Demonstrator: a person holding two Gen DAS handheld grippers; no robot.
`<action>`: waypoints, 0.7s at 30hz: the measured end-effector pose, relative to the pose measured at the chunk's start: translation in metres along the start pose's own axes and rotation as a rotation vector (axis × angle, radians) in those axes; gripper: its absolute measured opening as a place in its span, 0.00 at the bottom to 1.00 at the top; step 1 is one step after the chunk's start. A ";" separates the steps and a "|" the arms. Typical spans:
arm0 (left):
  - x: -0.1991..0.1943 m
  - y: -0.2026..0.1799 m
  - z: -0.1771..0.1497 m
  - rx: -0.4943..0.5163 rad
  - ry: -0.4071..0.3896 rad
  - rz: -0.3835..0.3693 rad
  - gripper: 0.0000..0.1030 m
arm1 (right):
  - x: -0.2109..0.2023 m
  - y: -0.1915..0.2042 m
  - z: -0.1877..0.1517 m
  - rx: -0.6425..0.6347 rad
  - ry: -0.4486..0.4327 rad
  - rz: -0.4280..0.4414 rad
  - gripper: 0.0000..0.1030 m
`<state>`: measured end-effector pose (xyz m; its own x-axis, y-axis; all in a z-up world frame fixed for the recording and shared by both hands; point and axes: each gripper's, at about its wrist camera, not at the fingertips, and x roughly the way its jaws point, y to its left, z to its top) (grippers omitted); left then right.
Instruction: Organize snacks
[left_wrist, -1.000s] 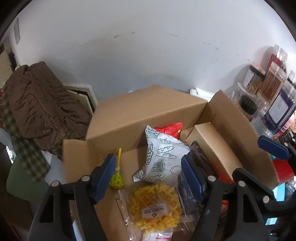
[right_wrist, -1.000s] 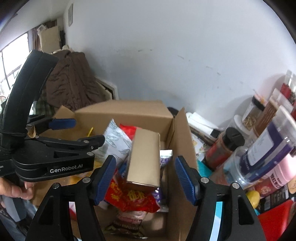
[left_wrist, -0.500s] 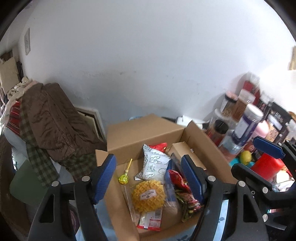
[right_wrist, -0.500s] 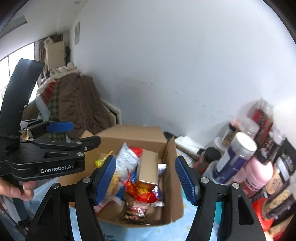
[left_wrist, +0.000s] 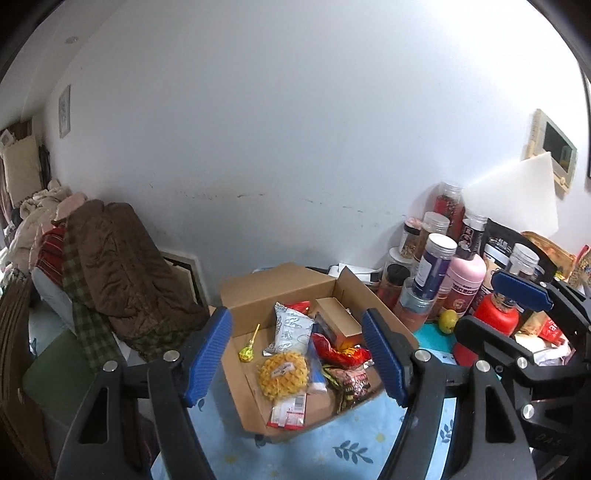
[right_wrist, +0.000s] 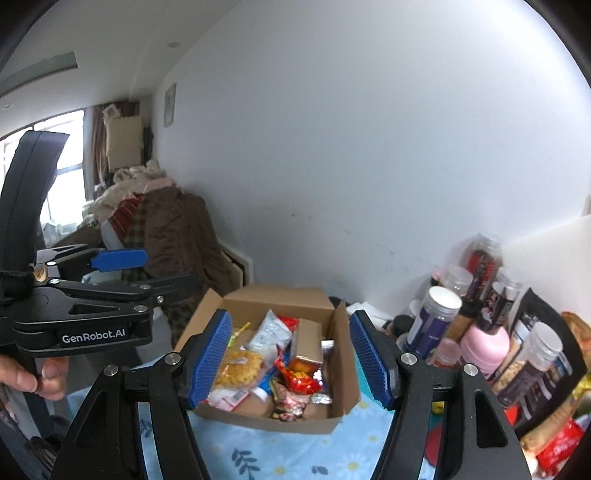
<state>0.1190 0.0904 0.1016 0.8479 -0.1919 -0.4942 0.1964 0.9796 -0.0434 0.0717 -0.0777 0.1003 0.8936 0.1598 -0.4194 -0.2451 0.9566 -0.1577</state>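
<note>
Moved: I've pulled both tools up and back from the cardboard box (left_wrist: 295, 354).
Tools: left tool (left_wrist: 297, 354) and right tool (right_wrist: 290, 360) spread, empty.
Next: I'd pick one pkt, approach slow.

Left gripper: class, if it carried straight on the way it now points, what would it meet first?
Probably the snacks in the open cardboard box: the empty left gripper frames the round yellow waffle pack and white bread-print bag. Depth is unclear, so which comes first is uncertain.

Above cardboard box (left_wrist: 284, 288): open air, straight way down | box floor by lollipop (left_wrist: 246, 353): bare | right side: jars and bottles (left_wrist: 436, 266) crowd close | left: clothes pile (left_wrist: 122, 273) | front tabletop (left_wrist: 354, 443): clear strip
</note>
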 end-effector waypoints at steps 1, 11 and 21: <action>-0.004 -0.001 -0.001 0.002 -0.005 0.001 0.72 | -0.007 0.002 -0.002 -0.002 -0.010 0.001 0.65; -0.050 -0.013 -0.025 0.022 -0.066 0.015 0.92 | -0.053 0.008 -0.025 0.009 -0.070 -0.017 0.70; -0.072 -0.028 -0.061 0.015 -0.080 0.005 0.93 | -0.076 0.011 -0.061 0.020 -0.065 -0.003 0.77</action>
<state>0.0224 0.0805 0.0849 0.8852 -0.1920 -0.4237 0.1991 0.9796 -0.0279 -0.0221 -0.0938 0.0755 0.9170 0.1715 -0.3601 -0.2353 0.9616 -0.1410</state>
